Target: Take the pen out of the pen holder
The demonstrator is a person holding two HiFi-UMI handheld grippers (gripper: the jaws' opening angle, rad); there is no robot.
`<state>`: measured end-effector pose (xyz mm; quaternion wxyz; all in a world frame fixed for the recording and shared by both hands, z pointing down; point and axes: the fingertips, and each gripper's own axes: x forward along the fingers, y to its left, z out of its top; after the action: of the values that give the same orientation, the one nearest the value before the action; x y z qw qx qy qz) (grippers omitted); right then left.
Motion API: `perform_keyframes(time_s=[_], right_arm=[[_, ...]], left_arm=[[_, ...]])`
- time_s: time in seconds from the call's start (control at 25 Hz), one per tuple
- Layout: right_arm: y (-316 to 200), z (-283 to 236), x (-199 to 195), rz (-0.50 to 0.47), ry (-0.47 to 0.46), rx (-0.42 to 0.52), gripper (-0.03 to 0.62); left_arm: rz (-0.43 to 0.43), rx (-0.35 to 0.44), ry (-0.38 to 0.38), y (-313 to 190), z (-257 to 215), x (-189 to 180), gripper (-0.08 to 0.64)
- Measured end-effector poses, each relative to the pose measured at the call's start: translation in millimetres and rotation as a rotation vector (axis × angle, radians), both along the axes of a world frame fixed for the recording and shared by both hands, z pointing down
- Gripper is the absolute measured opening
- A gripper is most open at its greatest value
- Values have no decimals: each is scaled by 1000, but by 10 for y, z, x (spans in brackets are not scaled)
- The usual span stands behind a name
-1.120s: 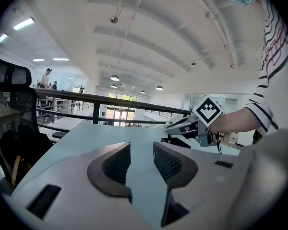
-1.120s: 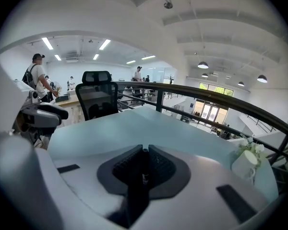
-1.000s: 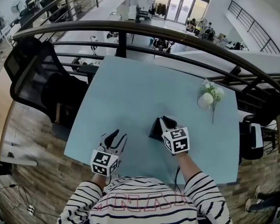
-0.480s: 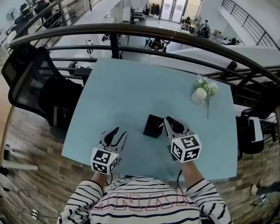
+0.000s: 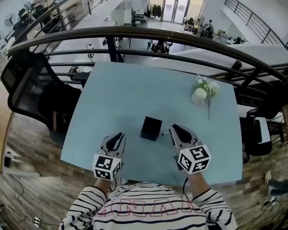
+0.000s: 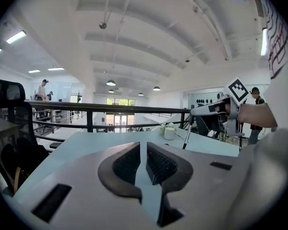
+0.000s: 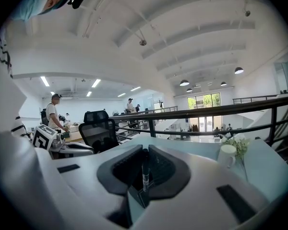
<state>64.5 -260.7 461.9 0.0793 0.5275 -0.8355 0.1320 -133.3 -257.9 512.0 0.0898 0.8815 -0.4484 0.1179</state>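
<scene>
1. The right gripper is clamped on the pen, its jaws close together round the barrel.
2. The pen's long axis stands nearly upright, tip down, hanging below those jaws.
3. It is clear of the holder, just right of it, over the near half of the table.
4. The left gripper view shows the pen's hanging length. The right gripper view shows only a short stretch between the pads.
5. The left gripper is by the table's near edge, its jaws a narrow slit apart and empty.

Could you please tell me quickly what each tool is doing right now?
Left tool: barely open, empty.
Right tool: closed on the pen.
</scene>
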Motion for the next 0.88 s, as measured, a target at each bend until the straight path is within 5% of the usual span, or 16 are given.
perform_keyframes(time_s=[0.88], right_arm=[[392, 410, 593, 4, -51, -73, 54]], left_arm=[[-48, -29, -9, 322, 126, 555, 35]])
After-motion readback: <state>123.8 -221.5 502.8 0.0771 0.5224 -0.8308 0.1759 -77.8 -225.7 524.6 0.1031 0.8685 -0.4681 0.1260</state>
